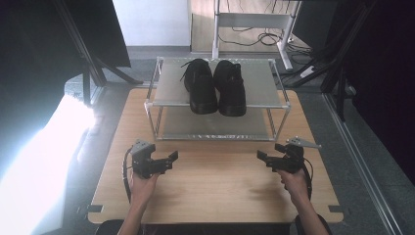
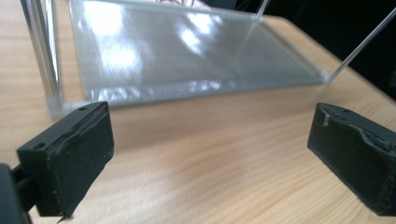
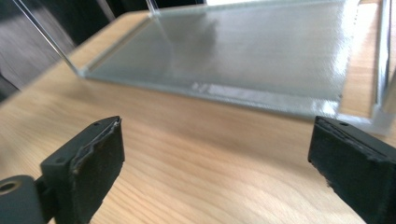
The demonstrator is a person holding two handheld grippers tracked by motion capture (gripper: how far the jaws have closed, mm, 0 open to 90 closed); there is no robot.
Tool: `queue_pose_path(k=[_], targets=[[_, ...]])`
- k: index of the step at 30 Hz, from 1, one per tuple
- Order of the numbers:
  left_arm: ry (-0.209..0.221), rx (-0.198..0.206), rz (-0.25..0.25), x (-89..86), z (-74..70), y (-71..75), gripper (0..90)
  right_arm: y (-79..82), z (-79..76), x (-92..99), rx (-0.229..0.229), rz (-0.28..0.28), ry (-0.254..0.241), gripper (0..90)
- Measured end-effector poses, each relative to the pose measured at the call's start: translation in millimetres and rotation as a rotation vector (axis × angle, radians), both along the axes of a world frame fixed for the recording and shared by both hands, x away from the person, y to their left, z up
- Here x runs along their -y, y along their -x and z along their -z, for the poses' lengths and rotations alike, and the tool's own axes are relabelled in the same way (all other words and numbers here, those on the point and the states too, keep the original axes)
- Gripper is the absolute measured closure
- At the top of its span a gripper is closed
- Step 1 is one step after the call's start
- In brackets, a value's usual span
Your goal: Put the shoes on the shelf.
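The left gripper (image 1: 166, 160), black with a cable trailing from it, hovers over the light wooden table (image 1: 215, 191) toward its near-left part, held in the person's left hand (image 1: 142, 185). Its jaws stand wide apart and hold nothing; in the left gripper view its pads (image 2: 74, 158) frame bare wood, touching neither the table nor the rack. The right gripper (image 1: 266, 159), black with a grey three-cornered plate on top, hovers toward the table's near-right part in the person's right hand (image 1: 293, 182). Its jaws are likewise spread wide and empty, and in the right gripper view its pads (image 3: 91, 170) frame bare wood in front of the rack. The two grippers point inward toward each other and are well apart.

A two-tier silver metal shoe rack (image 1: 166, 103) stands at the far edge of the table, centred between its left and right edges. On its upper shelf a pair of black lace-up shoes (image 1: 215, 88) sits side by side, touching or nearly so, toes toward the person and reaching the shelf's near edge. The lower shelf (image 1: 215, 128) carries nothing, as both gripper views confirm across its grey textured surface (image 2: 187, 51) (image 3: 261, 51).
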State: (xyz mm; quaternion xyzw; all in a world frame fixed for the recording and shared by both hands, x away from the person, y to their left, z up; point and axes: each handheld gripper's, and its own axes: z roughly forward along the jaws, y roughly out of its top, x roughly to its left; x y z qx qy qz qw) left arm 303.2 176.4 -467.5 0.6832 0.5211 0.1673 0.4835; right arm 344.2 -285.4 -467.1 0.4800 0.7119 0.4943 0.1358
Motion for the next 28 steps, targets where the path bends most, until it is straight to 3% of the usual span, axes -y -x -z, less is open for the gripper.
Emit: queue_pose_path(k=[9, 16, 19, 23, 28], targets=[[-0.107, -0.054, 0.015, 6.5, 26.4, 13.8, 0.0, 12.1, 13.7, -4.1, -0.03, -0.033, 0.144, 0.1], [-0.232, -0.147, 0.075, 20.0, 41.9, 19.9, 0.0, 21.0, 27.3, -10.6, -0.071, -0.068, 0.232, 0.0], [-0.267, -0.186, 0.103, 24.1, 46.6, 21.8, 0.0, 23.5, 33.0, -13.8, -0.08, -0.083, 0.276, 0.0], [-0.322, -0.193, 0.117, 29.3, 47.2, 24.2, 0.0, 25.3, 39.2, -17.7, -0.084, -0.106, 0.332, 0.0], [-0.335, -0.204, 0.119, 30.4, 48.7, 23.2, 0.0, 25.4, 44.2, -19.2, -0.101, -0.124, 0.351, 0.0]])
